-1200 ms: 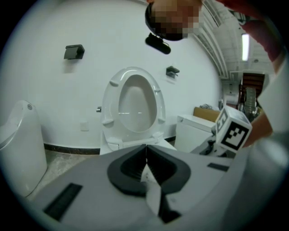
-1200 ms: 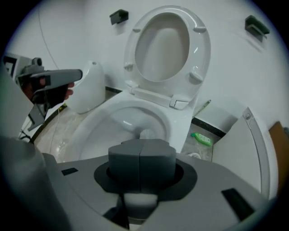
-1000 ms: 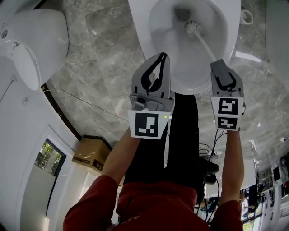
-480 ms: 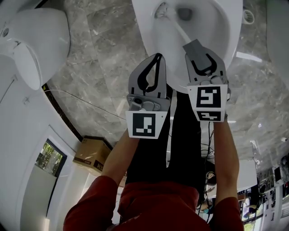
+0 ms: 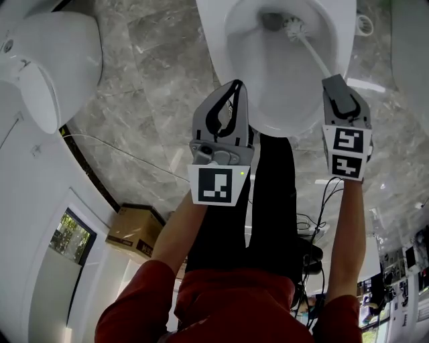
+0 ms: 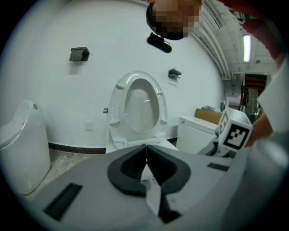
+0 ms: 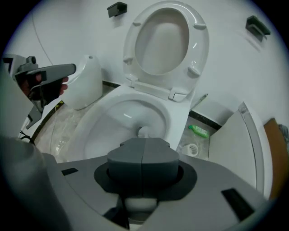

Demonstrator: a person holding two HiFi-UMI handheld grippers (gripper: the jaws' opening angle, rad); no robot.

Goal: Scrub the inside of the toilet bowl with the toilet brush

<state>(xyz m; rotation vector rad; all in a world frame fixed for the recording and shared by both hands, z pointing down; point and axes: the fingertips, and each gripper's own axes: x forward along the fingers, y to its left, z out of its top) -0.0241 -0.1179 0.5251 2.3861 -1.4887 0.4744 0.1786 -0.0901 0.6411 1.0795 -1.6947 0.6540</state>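
Two grippers: left gripper [image 5: 236, 87] and right gripper [image 5: 334, 82]. One toilet brush [image 5: 310, 48]. One open toilet bowl [image 5: 213, 40], with one raised lid [image 7: 165, 36]. One more white fixture [image 5: 57, 60], closed, off to the side. One cardboard box [image 5: 134, 231]. One green bottle [image 7: 198, 131] and one round floor drain [image 7: 191, 149]. Two dark wall brackets [image 7: 117, 8] — second bracket [image 7: 256, 25] at far right.

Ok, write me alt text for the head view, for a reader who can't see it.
Seen from above, the right hand-held gripper holds a toilet brush by its handle, the bristle head down inside the white toilet bowl beside the drain. The left hand-held gripper, shut and empty, hovers by the bowl's near rim.
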